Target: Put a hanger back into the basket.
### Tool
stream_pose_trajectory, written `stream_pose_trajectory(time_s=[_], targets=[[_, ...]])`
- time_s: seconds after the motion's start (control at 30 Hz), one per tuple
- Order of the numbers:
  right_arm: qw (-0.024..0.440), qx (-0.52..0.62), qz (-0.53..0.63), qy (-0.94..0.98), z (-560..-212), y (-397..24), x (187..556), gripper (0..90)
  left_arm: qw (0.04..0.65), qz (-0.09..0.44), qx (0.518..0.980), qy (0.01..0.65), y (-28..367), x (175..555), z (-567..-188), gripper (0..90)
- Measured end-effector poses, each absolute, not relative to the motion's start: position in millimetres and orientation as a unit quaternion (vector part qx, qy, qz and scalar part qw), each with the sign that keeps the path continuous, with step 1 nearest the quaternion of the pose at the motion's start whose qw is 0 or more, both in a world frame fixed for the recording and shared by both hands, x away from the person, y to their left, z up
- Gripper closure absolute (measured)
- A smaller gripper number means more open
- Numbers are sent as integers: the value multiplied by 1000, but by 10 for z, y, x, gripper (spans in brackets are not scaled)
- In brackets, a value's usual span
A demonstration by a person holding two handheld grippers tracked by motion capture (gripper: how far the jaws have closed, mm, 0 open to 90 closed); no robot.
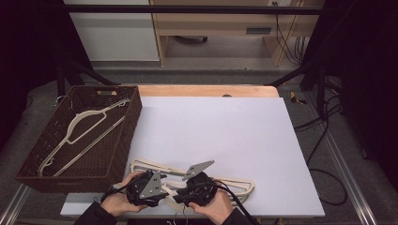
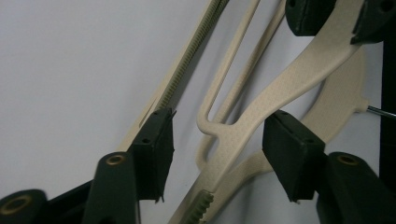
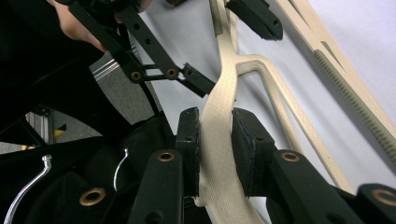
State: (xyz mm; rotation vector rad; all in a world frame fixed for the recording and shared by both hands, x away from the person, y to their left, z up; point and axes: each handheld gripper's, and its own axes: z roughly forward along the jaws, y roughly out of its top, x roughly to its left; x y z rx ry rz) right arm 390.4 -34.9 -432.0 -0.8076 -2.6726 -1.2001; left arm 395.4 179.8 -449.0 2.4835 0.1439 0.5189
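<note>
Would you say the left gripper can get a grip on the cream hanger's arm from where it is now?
Probably yes. The left gripper already has its jaws either side of the hanger, pads not yet pressing, with nothing between. The right gripper is shut on the same hanger farther along, which steadies it.

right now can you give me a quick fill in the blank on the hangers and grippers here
1. The right gripper is shut on a cream ____.
2. The left gripper has its jaws on either side of that hanger, with the pads not yet ____ it.
3. The brown basket at the table's left holds ____ hanger.
4. The hangers between the grippers lie on a ____ sheet.

Missing words: hanger; touching; one; white
</note>
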Motion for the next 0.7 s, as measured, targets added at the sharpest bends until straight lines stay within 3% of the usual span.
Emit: stream_pose_trajectory(time_s=[0.33, 0.7], targets=[[55, -266, -399, -876, -4304, -361, 3906, 734, 302, 214, 928, 42, 1757, 3912, -4534, 643], [54, -267, -409, -871, -4276, -399, 3921, 732, 293, 244, 924, 25, 1724, 3872, -4542, 718]])
